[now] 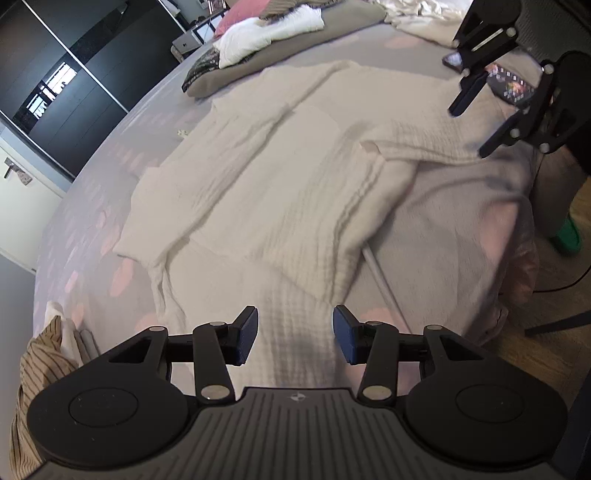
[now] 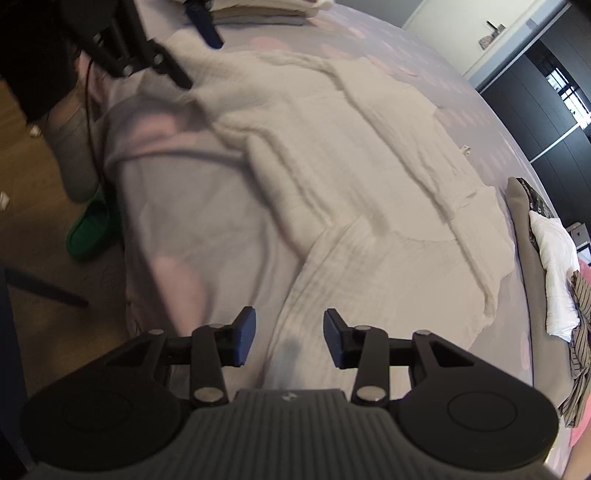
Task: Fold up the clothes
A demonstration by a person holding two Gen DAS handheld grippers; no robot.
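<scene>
Garment point(image 1: 266, 177) flat on bed point(image 1: 454, 221), long axis diagonal, hem twd left tool point(image 1: 295, 334).

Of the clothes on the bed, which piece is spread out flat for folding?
The large cream textured garment, laid open across the grey bedspread. The striped brown garment lies crumpled at the bed's edge, and the white piece sits heaped on a stack.

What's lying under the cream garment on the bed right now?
The cream garment lies spread on the grey bedspread with pink spots. A thin white rod pokes out from under its hem; the rest is covered.
</scene>
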